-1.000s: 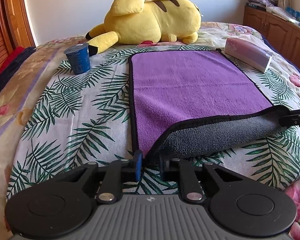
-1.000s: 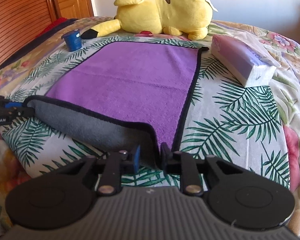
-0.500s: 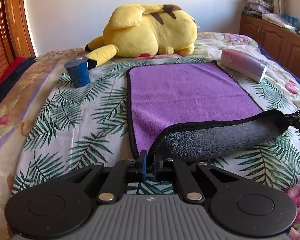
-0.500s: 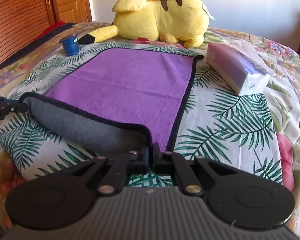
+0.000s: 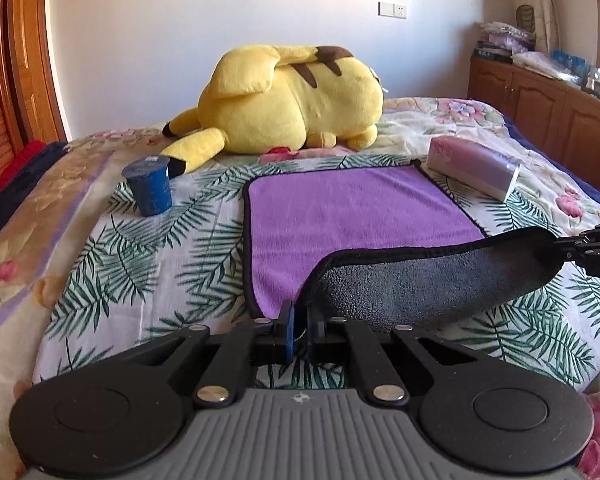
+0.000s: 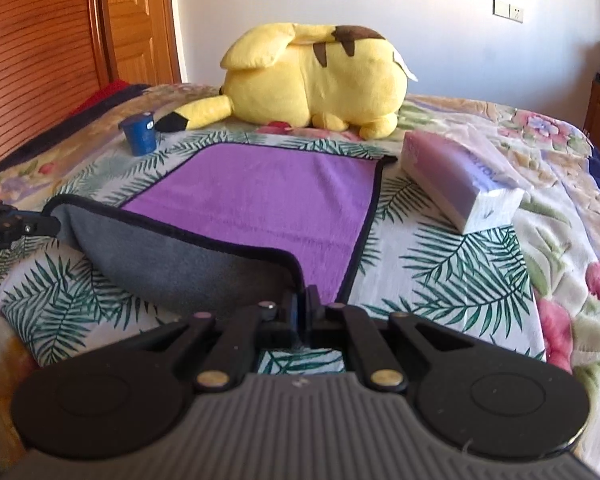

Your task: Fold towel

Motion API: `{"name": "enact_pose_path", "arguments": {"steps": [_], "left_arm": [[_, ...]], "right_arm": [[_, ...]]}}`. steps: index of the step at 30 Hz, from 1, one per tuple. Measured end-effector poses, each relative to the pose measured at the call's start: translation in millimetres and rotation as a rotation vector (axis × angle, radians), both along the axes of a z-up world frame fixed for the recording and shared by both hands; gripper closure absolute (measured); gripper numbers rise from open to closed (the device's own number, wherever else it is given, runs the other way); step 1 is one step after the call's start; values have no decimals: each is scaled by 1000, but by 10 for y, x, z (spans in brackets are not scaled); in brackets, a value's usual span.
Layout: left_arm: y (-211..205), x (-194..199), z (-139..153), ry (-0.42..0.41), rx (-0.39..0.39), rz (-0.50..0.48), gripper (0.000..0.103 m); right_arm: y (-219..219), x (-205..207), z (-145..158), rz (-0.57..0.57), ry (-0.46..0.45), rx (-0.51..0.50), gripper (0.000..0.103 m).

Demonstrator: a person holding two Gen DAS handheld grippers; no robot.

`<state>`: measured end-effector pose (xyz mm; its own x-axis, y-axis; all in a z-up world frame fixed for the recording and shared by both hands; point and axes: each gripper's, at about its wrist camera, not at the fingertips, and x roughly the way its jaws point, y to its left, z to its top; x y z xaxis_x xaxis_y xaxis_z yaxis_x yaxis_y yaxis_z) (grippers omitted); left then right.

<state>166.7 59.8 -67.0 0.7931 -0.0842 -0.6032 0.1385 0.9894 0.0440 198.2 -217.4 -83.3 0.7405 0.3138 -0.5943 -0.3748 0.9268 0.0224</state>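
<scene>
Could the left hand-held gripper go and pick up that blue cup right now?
Probably not as things stand: the left hand-held gripper is shut on a corner of the towel. The path over the bedspread to the blue cup looks free, but it would have to let go first.

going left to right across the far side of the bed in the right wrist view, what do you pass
blue cup → yellow plush toy → tissue pack

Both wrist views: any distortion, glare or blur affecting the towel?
Left wrist view: fisheye bends the door frame and cabinets; the towel is sharp and sunlit, without glare. Right wrist view: softer, slightly blurred toward the edges; dark vignette corners; the tissue pack looks bright but not washed out.
</scene>
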Motion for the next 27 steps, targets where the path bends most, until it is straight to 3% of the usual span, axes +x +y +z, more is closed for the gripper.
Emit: {"name": "enact_pose_path", "arguments": {"steps": [27], "left_arm": [[-51,210,182,-68,24,-28,97]], "right_arm": [[3,162,62,10,-68,14,99]]}}
